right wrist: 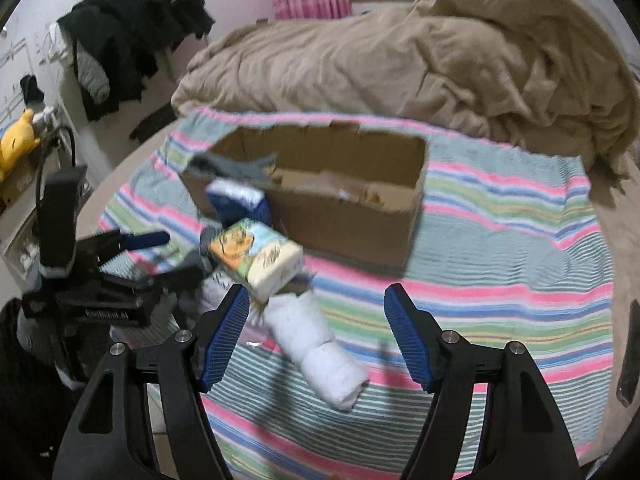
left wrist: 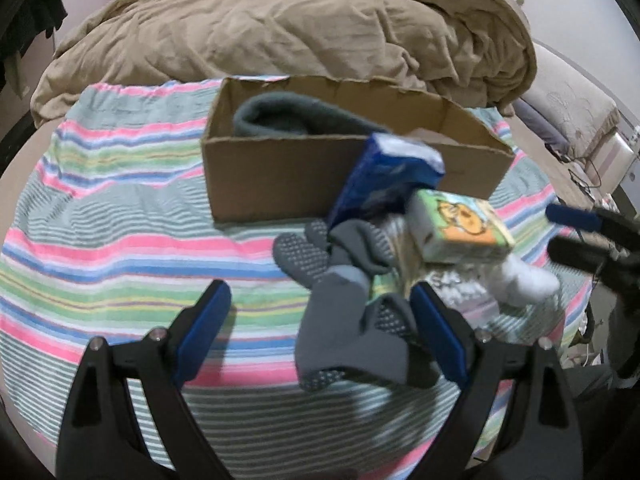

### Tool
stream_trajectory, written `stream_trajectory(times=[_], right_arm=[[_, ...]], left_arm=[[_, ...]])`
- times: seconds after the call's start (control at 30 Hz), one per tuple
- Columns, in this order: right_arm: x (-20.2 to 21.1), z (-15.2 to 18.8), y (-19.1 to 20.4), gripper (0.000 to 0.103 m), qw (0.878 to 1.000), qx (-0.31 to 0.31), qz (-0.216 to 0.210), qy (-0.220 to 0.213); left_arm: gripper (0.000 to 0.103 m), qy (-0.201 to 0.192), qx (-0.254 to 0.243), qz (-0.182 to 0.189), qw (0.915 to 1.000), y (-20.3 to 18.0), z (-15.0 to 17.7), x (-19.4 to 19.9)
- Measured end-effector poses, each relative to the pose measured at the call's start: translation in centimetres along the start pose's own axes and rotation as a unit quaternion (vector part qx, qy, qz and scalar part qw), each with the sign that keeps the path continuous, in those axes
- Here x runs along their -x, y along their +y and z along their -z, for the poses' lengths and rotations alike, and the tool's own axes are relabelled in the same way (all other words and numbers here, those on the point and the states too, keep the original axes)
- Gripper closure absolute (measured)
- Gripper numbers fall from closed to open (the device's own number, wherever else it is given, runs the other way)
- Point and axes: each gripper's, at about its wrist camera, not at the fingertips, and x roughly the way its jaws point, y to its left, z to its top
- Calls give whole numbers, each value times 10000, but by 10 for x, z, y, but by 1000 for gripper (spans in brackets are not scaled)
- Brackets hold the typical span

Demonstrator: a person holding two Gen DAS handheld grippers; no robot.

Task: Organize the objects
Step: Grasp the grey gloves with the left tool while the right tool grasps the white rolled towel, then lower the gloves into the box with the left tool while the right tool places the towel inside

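Cardboard makes up the open box (left wrist: 280, 176) standing on the striped blanket (left wrist: 100, 248), toward twelve o'clock from both grippers, with a rolled grey cloth (left wrist: 288, 116) lying inside its left end. In the left wrist view the loose pile sits in front of the box's near wall: a blue packet (left wrist: 384, 184) leans against that wall at about one o'clock, a green-and-orange tissue pack (left wrist: 460, 224) rests just beside it toward two o'clock, and a white sock roll (left wrist: 524, 280) pokes out below the pack. Grey dotted socks (left wrist: 340, 312) sprawl from the pile down toward the left gripper (left wrist: 322, 318), whose blue-padded fingers (left wrist: 200, 332) stand wide apart — the socks lie between them, close against the right-hand pad, but nothing is clamped. The right gripper (left wrist: 576, 220) shows at three o'clock in this view, only partly in frame. From the right wrist view, the right gripper (right wrist: 316, 334) is likewise spread wide with nothing held; the white sock roll (right wrist: 320, 356) lies on the blanket between its fingers, nearer the left pad, and the tissue pack (right wrist: 256, 258) sits at about eleven o'clock, touching the roll's far end. The left gripper (right wrist: 152, 240) appears at nine o'clock, its fingers parted. A rumpled tan duvet (right wrist: 400, 64) fills the bed behind the box — dark clothes (right wrist: 132, 28) hang at ten o'clock.
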Motion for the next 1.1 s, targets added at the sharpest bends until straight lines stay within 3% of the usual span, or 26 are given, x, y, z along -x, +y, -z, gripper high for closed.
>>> stream_trajectory(times=[0.17, 0.23, 0.3, 0.37, 0.43, 0.53, 0.77, 1.1], right_arm=[[-24, 14, 1, 34, 9989, 163, -87, 420], [-35, 20, -1, 40, 9982, 187, -120, 557], [-40, 24, -5, 53, 9979, 113, -207, 609], [-42, 26, -6, 56, 9975, 146, -297, 619], [-42, 27, -3, 59, 9970, 263, -354, 640], [-43, 29, 1, 66, 9965, 390, -383, 631], [-29, 23, 0, 71, 9971, 390, -458, 465], [11, -3, -3, 71, 9982, 408, -444, -47]], left_arm=[[11, 100, 235, -54, 9997, 12, 2, -11], [12, 114, 146, -91, 9998, 11, 5, -16], [13, 66, 14, -175, 9998, 7, 6, -18], [23, 29, -144, -204, 9997, 3, 8, -19], [47, -3, -296, -112, 9995, -3, 10, -18], [67, -44, -559, -46, 9984, -16, 12, -16], [72, -207, -710, 10, 9973, -29, 10, 1], [72, -502, -472, 229, 9974, -25, 4, 36]])
